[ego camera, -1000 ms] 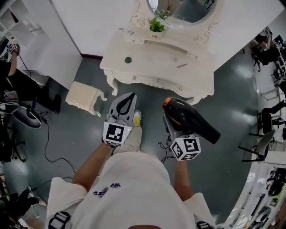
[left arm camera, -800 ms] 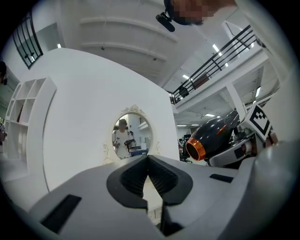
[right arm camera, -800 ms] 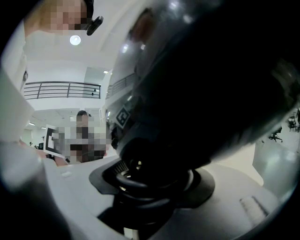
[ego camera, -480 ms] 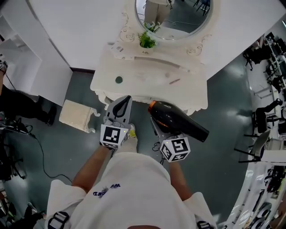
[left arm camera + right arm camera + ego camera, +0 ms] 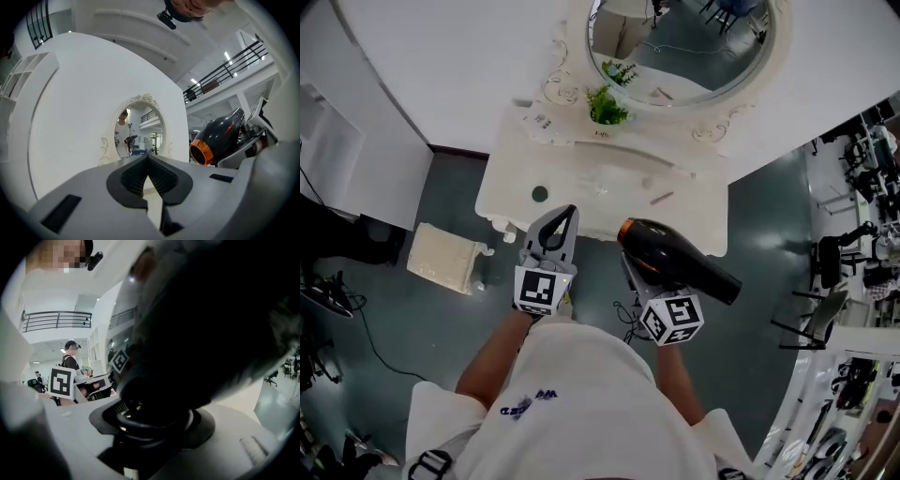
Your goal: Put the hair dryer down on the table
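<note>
Right tongs (image 5: 636, 267) are pinching the black hair dryer (image 5: 675, 258) by its handle, up in the air and not yet on the bench (image 5: 609, 183). From the head view the dryer hangs just off the bench's near edge, its orange-ringed end aimed at 10 o'clock. At the dryer's 9 o'clock, the left tongs (image 5: 148, 161) are pressed together with nothing between them, tips pointing to 12 o'clock at the oval mirror (image 5: 684, 47) and a small green plant (image 5: 605, 105).
</note>
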Tool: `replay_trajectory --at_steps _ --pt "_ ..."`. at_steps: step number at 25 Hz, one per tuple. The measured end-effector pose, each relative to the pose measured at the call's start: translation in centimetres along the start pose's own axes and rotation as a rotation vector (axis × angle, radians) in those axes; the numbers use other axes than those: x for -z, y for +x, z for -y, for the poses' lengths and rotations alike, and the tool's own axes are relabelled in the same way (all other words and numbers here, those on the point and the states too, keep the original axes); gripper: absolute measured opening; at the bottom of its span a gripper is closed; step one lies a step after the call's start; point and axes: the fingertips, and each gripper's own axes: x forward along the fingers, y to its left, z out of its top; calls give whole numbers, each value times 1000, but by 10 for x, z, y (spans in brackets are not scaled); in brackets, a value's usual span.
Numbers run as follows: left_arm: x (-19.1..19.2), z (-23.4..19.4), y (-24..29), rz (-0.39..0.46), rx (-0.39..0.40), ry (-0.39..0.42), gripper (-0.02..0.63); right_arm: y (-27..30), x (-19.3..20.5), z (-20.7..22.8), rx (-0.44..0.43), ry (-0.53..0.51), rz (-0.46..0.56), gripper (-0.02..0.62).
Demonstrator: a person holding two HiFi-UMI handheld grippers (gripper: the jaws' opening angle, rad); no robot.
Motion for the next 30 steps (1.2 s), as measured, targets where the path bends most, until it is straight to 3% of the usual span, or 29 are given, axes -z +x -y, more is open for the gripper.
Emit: replay_trajectory --at_steps 13,21,30 --pt "25 -54 58 -21 -5 -34 9 81 1 26 -34 30 -47 301" --pt "41 -42 84 -55 47 -32 9 95 -2 60 40 97 -9 301" --pt "60 -56 89 -74 -10 -48 9 102 14 92 72 125 -14 301"
